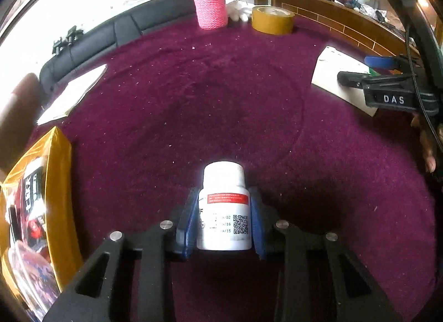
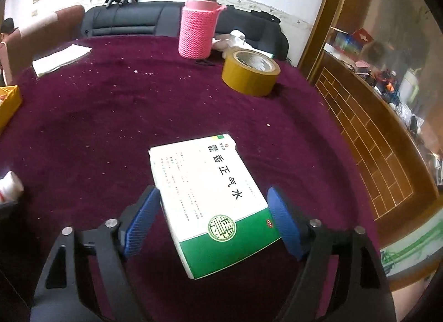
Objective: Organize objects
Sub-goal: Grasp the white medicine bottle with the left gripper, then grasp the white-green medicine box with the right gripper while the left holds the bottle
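Observation:
A white pill bottle [image 1: 224, 211] with a red label strip and a QR code stands upright on the purple tablecloth [image 1: 193, 105]. My left gripper [image 1: 223, 191] is shut on it, a blue pad pressed against each side. In the right wrist view the bottle [image 2: 11, 186] shows at the left edge. A white and green medicine box [image 2: 210, 197] lies flat on the cloth. My right gripper [image 2: 213, 191] is open, its blue pads standing wide on either side of the box. In the left wrist view the right gripper [image 1: 357, 69] hovers over the box [image 1: 332, 72].
A flask in a pink knitted sleeve [image 2: 195, 33] and a roll of yellow tape [image 2: 250, 72] stand at the far side. A white booklet [image 2: 61, 57] lies far left. A yellow box [image 1: 36, 205] with packets sits at the left. A wooden cabinet [image 2: 373, 142] borders the right.

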Available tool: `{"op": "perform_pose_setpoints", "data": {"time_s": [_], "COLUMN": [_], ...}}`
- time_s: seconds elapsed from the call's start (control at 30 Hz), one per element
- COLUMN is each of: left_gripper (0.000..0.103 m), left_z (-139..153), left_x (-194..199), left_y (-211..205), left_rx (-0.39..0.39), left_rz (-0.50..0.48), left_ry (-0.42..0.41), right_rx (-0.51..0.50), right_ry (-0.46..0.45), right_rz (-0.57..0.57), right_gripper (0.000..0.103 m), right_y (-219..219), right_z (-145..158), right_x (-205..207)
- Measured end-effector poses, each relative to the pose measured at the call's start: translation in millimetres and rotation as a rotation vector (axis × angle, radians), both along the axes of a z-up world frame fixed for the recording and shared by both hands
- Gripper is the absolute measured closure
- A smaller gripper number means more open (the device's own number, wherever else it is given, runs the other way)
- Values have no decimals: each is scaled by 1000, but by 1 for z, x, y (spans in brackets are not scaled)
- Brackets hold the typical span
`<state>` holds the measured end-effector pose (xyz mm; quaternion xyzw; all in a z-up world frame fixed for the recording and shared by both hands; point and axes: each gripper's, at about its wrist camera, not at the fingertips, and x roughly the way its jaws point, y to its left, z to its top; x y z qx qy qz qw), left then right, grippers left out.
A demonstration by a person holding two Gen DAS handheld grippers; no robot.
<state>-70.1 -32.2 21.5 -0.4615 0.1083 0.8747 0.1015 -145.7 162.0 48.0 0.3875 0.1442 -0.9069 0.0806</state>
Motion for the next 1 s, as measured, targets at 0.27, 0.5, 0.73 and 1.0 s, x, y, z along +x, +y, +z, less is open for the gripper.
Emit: {"op": "perform_pose_setpoints", "data": {"time_s": [0.27,0.5,0.73,1.0], "left_gripper": [74,74,74,74], "left_z": [-1,-2,-2,-2], "left_x": [2,0,1,2], "left_y": [-5,-7,-9,-10], "left_rx": [36,61,69,77], "left_rz": [15,24,31,40], "left_ry": [-12,-15,-13,-9], "right_rx": [-62,-121,-696,-661], "right_ry": [23,36,-162,-67], "right_rz": [-134,-174,138,5], "right_gripper": [23,13,45,24], "right_y": [40,64,68,68], "right_z": [9,6,14,29], "right_x": [-10,-16,-10,-4]}}
